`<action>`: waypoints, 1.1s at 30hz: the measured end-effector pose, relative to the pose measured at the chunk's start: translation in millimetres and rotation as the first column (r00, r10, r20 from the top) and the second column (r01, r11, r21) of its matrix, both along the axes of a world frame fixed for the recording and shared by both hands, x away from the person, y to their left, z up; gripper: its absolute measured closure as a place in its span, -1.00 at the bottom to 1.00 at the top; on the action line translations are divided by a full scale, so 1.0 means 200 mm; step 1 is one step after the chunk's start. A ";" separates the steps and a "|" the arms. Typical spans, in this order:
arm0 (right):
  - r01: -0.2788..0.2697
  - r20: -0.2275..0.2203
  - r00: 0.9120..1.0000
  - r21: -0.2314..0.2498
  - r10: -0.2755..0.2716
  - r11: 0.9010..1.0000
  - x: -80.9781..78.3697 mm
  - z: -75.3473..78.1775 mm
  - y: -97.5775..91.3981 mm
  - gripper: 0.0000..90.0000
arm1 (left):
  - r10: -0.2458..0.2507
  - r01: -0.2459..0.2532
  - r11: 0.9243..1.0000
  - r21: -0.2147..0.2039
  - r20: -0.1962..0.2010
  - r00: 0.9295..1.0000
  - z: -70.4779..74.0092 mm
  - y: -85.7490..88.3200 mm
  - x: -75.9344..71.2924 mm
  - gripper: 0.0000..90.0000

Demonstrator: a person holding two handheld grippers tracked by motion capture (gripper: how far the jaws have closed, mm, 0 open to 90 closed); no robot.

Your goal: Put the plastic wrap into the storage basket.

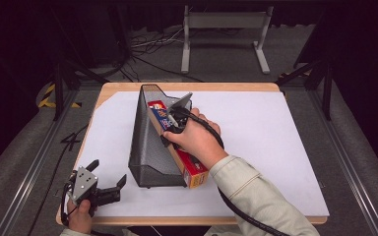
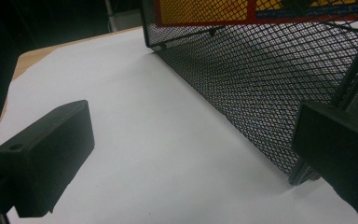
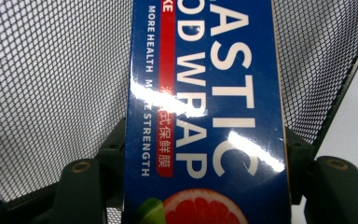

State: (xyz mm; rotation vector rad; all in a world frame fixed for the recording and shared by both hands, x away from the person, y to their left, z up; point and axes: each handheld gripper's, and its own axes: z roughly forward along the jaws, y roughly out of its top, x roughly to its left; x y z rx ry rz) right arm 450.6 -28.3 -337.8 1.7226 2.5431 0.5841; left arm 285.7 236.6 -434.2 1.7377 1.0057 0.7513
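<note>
Left gripper (image 1: 109, 189): rests at the near left corner of the table (image 1: 256, 88), jaws spread wide and holding nothing, pointed toward the mesh file holder (image 1: 150, 147) and apart from it.
Mesh file holder: stands upright on the white sheet (image 1: 266, 147), open side to the right, the box leaning in it.
Plastic wrap box (image 1: 187, 164): long carton, far end inside the holder, near end sticking out over the front lip toward the person.
Right gripper (image 3: 205, 154): jaws narrow, clamped across the box's blue face.
Risk, tipping: the light holder could likely slide or tilt if the box pushes on its wall, since nothing braces it.
Risk, snagging: the box's far corner may catch in the mesh and jam before it seats.
Risk, slipping: the glossy carton could twist in the clamp, being gripped away from its near end.
Hidden: the box's far end and the holder's floor are screened by mesh and hand; the pads' contact is cut off behind the carton.
</note>
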 end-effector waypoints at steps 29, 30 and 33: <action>-0.059 0.043 0.997 -0.041 0.061 0.997 0.02 -0.05 0.01 -0.31 | -0.002 0.002 1.000 0.000 -0.002 1.000 0.00 0.00 0.00 -1.00; -0.059 0.042 0.997 -0.040 0.061 0.997 0.02 -0.04 0.01 -0.31 | -0.002 0.002 1.000 0.000 -0.002 1.000 0.00 0.00 0.00 -1.00; -0.046 0.046 0.998 -0.032 0.048 0.998 0.02 -0.04 -0.01 -0.31 | -0.004 0.004 1.000 0.000 -0.003 1.000 0.00 0.00 0.01 -1.00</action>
